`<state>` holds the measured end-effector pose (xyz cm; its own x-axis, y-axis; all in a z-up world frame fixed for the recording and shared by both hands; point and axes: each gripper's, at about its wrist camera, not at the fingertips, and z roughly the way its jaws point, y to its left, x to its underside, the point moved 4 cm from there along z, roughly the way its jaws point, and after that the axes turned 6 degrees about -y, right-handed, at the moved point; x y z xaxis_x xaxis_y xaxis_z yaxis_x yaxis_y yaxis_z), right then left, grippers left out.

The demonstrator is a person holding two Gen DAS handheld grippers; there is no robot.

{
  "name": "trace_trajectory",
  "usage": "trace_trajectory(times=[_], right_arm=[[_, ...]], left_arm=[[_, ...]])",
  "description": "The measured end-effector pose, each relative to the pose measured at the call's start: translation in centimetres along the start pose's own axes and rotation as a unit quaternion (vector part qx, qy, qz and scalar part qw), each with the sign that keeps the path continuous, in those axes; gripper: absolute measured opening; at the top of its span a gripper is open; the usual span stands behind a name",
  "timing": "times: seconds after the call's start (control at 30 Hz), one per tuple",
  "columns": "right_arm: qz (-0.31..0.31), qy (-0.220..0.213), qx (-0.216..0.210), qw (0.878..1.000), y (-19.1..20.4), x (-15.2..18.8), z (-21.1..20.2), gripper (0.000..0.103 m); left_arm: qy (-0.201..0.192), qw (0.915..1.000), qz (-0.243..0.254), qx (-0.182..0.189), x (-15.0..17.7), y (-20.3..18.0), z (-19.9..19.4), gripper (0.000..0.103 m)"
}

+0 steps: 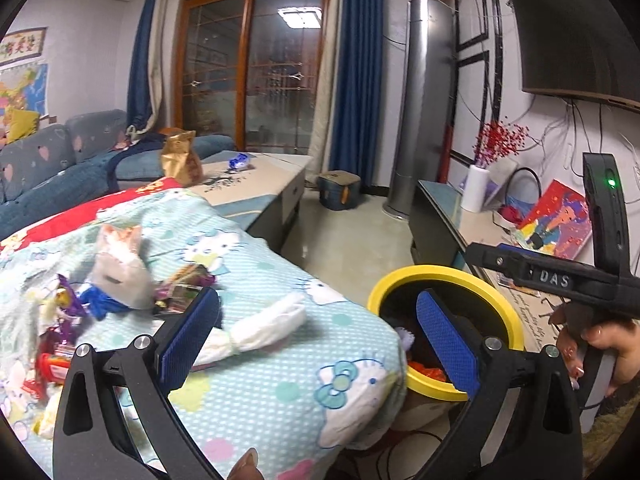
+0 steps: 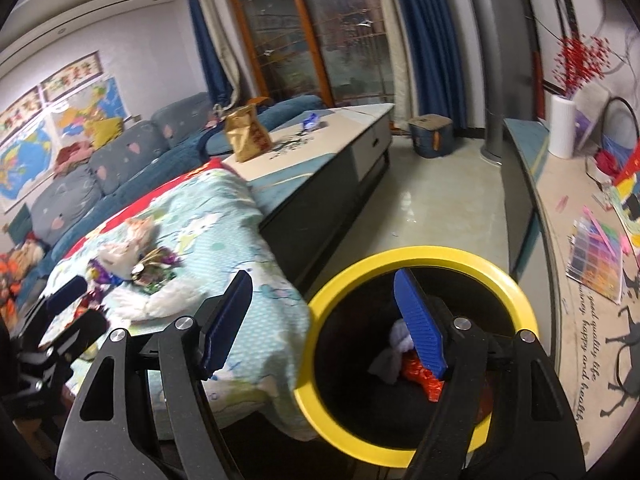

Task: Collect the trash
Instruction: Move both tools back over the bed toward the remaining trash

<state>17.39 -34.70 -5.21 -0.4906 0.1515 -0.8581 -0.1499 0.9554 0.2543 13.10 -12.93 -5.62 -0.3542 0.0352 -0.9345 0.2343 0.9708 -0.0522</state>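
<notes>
Raised letters "DAS" mark the right gripper [image 1: 554, 280]; both it and the left gripper [image 1: 316, 328] hold ribbed blue jaws released, empty, by the round yellow-rimmed bin [image 2: 416, 256].

The left gripper [image 1: 316, 332] points somewhat downward with its blue-padded jaws spread wide and nothing clamped between them. The right gripper [image 2: 320, 320] is likewise angled downward, its jaws parted and empty; in the left wrist view its black body is seen at the right edge, held by the person's right hand [image 1: 600, 344] with fingers wrapped round the grip. The left hand itself appears to lie outside both views, so its hold cannot be confirmed.
</notes>
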Motion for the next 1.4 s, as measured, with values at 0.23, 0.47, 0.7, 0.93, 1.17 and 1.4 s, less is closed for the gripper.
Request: trace_trajectory(times=[0.23, 0.47, 0.7, 0.93, 1.17, 1.4], right_arm=[[-0.028, 0.001, -0.03, 0.999, 3.3, 0.3, -0.1, 0.066], [-0.073, 0.01, -0.062, 0.995, 7.1, 1.0, 0.3, 0.068], [-0.123, 0.027, -0.093, 0.988, 11.2, 2.4, 0.6, 0.069], [-0.173, 0.04, -0.124, 0.976, 15.3, 3.8, 0.9, 0.071], [-0.207, 0.057, -0.148, 0.965, 18.5, 4.7, 2.0, 0.071], [-0.275, 0.09, -0.148, 0.946, 21.5, 5.9, 5.3, 0.071]], left_arm=[[-0.013, 0.9995, -0.009, -0.027, -0.4, 2.2, -1.5, 0.096], [-0.023, 0.9977, -0.027, -0.057, -0.7, 5.0, -3.0, 0.096], [-0.029, 0.9953, -0.046, -0.08, -1.0, 7.4, -3.9, 0.096], [-0.035, 0.9913, -0.064, -0.11, -1.0, 10.2, -5.0, 0.096], [-0.019, 0.9885, -0.077, -0.129, -0.6, 14.0, -5.8, 0.096], [0.022, 0.9837, -0.084, -0.158, 1.0, 18.2, -7.0, 0.096]])
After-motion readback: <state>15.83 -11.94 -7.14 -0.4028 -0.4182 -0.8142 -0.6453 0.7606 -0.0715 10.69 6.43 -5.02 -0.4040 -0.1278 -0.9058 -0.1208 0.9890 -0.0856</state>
